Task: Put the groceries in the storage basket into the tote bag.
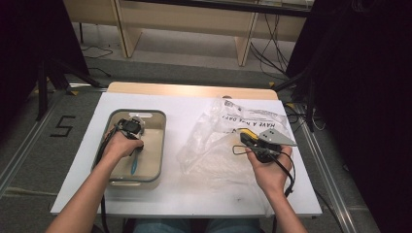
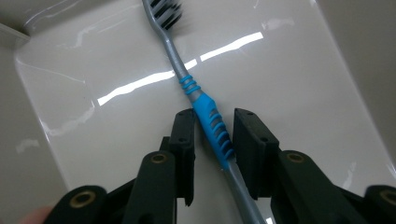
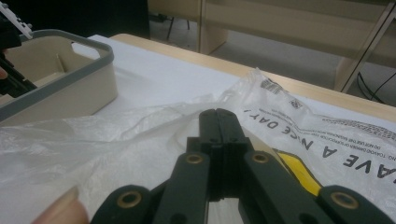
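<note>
Over at the left, the left gripper [image 2: 215, 135] reaches down into a smooth beige tub [image 1: 158, 145] with a grey rim. Its jaws are spread either side of a toothbrush [image 2: 212, 126], grey-stemmed with a ribbed blue grip, lying on the glossy floor; the pads aren't pressing. Rightward, a crinkled clear plastic bag [image 1: 218, 141] sprawls on the white table [image 1: 175, 199], where the right gripper [image 3: 218, 122] has its jaws pressed together on the film.

A white table [image 1: 194, 199] stands on a grey floor [image 1: 29, 145]. The floor has a black number five [image 1: 63, 126] marked on it, left of the table. Far behind the table stands a light wooden bench [image 1: 194, 19], with black cables [image 1: 267, 53] lying on the floor by its leg
</note>
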Demonstrator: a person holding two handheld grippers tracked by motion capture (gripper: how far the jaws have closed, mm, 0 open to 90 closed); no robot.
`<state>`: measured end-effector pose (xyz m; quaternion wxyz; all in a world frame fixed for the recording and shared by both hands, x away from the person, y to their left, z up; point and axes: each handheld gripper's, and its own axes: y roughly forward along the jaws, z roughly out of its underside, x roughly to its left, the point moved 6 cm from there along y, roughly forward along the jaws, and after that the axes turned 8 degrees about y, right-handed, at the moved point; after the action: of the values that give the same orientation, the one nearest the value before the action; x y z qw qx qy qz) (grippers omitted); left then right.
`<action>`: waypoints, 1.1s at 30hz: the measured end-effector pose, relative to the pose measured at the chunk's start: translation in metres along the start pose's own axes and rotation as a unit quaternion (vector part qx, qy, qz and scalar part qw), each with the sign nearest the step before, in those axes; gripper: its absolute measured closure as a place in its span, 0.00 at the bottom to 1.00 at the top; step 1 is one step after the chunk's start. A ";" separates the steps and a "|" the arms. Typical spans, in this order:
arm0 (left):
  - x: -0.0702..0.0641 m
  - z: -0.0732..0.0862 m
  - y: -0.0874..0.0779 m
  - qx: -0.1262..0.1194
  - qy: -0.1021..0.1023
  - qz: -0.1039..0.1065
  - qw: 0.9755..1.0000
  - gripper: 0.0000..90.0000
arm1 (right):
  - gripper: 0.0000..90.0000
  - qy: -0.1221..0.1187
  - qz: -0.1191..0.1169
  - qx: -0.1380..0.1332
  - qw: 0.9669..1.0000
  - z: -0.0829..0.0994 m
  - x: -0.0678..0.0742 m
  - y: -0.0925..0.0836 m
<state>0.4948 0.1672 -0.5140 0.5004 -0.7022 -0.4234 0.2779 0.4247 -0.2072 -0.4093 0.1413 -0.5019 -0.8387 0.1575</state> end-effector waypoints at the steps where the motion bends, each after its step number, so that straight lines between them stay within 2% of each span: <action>1: 0.000 0.000 0.000 0.000 0.000 0.000 1.000 0.78 | 1.00 0.000 0.000 0.000 1.000 0.000 0.000 0.000; 12: -0.001 0.000 0.000 0.010 0.004 0.001 1.000 0.88 | 1.00 -0.001 0.000 0.001 1.000 0.000 0.001 0.000; 19: -0.002 0.000 0.000 0.011 0.012 -0.004 1.000 0.90 | 1.00 -0.001 0.000 0.000 1.000 0.000 0.001 0.001; 26: -0.005 -0.001 -0.001 0.010 0.021 -0.021 1.000 0.90 | 1.00 -0.002 0.001 -0.002 1.000 0.000 0.000 0.000; 33: -0.006 0.000 -0.002 0.010 0.022 -0.017 1.000 0.91 | 1.00 -0.003 0.001 -0.003 1.000 0.000 0.000 0.001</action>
<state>0.4911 0.1622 -0.5126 0.5209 -0.6959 -0.4216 0.2581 0.4250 -0.2066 -0.4094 0.1373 -0.5031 -0.8388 0.1567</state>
